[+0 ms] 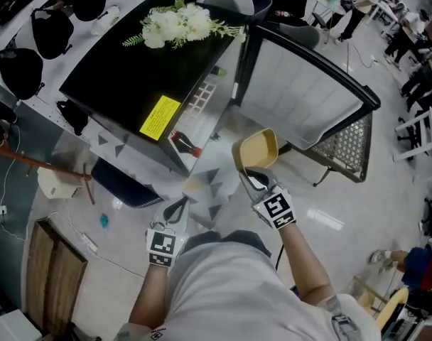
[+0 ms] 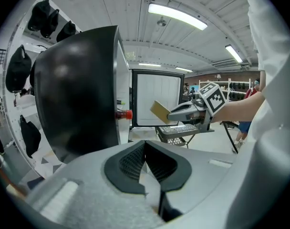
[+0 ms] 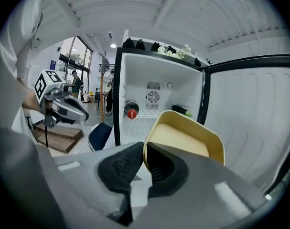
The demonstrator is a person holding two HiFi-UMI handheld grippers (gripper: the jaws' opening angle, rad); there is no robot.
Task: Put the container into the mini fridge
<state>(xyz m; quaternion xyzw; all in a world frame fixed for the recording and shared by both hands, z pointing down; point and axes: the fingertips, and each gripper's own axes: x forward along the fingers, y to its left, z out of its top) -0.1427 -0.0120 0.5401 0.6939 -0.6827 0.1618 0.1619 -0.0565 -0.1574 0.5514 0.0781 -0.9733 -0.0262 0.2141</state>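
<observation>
A shallow tan container hangs in front of the open black mini fridge, pinched by its rim in my right gripper. In the right gripper view the container sits between the shut jaws of my right gripper, facing the white fridge interior. My left gripper hangs lower left, shut on nothing; its own view shows my left gripper with jaws together, and the container beyond it.
The fridge door stands swung open to the right. A red-capped bottle lies on the fridge shelf. White flowers sit on top. A wire basket stand is beyond the door, a dark blue object on the floor to the left.
</observation>
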